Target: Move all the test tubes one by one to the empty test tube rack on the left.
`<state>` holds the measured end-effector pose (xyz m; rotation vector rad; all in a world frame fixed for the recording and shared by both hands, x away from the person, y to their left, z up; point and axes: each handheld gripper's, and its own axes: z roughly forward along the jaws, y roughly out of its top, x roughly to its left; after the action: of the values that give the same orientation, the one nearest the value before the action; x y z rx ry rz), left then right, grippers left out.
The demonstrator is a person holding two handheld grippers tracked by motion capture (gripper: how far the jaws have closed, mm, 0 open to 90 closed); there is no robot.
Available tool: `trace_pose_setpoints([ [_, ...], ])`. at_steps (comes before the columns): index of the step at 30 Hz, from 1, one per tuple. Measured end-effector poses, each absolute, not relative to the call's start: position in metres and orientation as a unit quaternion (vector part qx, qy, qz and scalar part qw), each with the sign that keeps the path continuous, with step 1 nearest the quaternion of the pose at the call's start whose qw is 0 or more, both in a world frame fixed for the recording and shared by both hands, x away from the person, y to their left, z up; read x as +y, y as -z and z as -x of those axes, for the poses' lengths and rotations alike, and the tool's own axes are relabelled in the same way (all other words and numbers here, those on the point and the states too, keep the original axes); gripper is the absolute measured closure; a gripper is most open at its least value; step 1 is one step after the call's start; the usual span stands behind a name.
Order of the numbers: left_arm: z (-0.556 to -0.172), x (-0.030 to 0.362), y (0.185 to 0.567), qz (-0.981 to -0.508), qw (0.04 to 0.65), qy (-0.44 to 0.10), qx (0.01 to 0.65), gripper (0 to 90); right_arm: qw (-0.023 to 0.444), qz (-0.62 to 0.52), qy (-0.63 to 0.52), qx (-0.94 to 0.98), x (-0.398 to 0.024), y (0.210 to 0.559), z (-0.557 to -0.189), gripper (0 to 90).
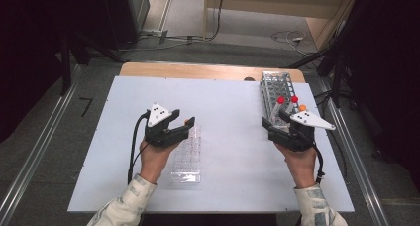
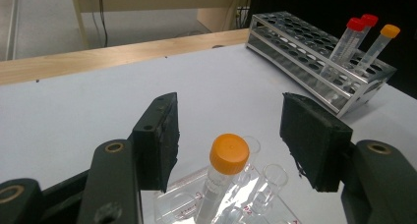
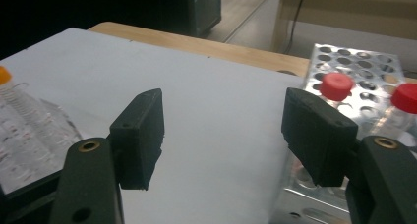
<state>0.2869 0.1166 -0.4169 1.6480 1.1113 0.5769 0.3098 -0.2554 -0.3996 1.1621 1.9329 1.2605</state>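
Observation:
A clear plastic tube rack [image 1: 187,156] lies on the white table [image 1: 223,97] left of centre. An orange-capped tube [image 2: 216,184] stands in its far end. My left gripper [image 1: 182,118] hangs over that end; in the left gripper view [image 2: 231,116] its jaws stand apart on both sides of the cap, and the pads do not touch it. At the right, a metal rack [image 1: 274,84] holds two red-capped tubes [image 1: 281,100] and an orange-capped one [image 1: 302,107]. My right gripper [image 1: 274,118] is open just before that rack, with nothing between its jaws [image 3: 223,116].
The metal rack [image 3: 354,62] has many free holes toward its far end. A wooden strip [image 1: 198,70] runs along the table's far edge. Cables [image 1: 289,36] lie on the floor beyond, and metal rails [image 1: 34,151] flank the table.

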Motion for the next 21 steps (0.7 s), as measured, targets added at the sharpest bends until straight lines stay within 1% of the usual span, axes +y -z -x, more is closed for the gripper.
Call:
trace_pose_setpoints([
  [5,-0.287,0.118,0.417,-0.683,0.511,-0.24,0.463,39.1,0.302,-0.446,-0.457,0.708,-0.271,0.397,-0.312,30.8],
  [8,-0.287,0.118,0.417,-0.683,0.512,-0.239,0.464,39.1,0.309,-0.459,-0.45,0.701,-0.281,0.398,-0.315,30.8],
  [21,-0.287,0.117,0.417,-0.683,0.513,-0.238,0.462,39.1,0.326,-0.511,-0.409,0.682,-0.314,0.418,-0.335,31.7],
])
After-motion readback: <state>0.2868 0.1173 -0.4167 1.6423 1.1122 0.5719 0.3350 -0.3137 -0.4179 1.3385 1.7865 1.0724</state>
